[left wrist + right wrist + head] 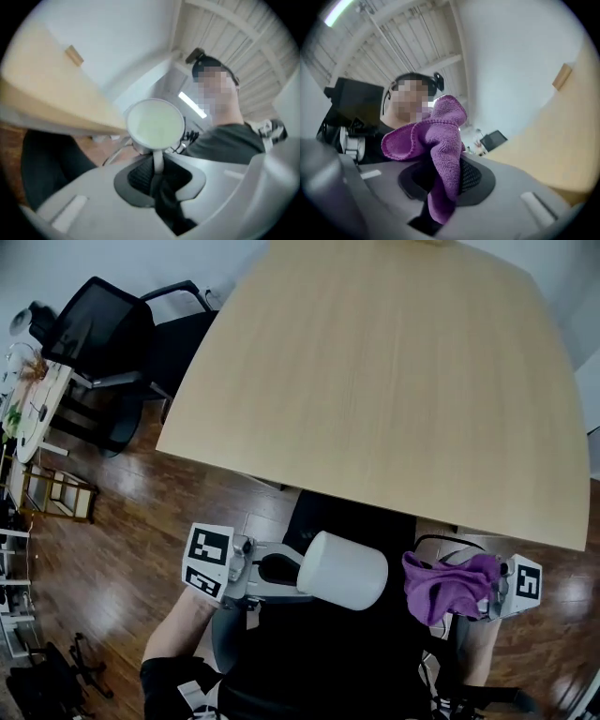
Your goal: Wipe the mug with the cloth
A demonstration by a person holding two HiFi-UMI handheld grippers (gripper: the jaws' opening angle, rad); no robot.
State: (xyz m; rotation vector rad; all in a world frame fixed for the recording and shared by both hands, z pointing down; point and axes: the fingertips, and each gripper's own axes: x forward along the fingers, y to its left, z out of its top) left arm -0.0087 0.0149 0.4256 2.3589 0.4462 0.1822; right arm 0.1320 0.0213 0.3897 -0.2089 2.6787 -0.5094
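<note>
Left gripper view alone, tongs (157, 173) pinching mug handle (158, 157)

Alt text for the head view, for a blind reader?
From above, the left hand-held gripper grips a white mug by its handle, beside a purple cloth pinched in the right hand-held gripper, before a wooden table.

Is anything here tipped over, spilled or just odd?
The white mug lies sideways in mid-air, off the table, held by its handle in the left hand-held gripper. No spill shows. The purple cloth is bunched in the right hand-held gripper.
</note>
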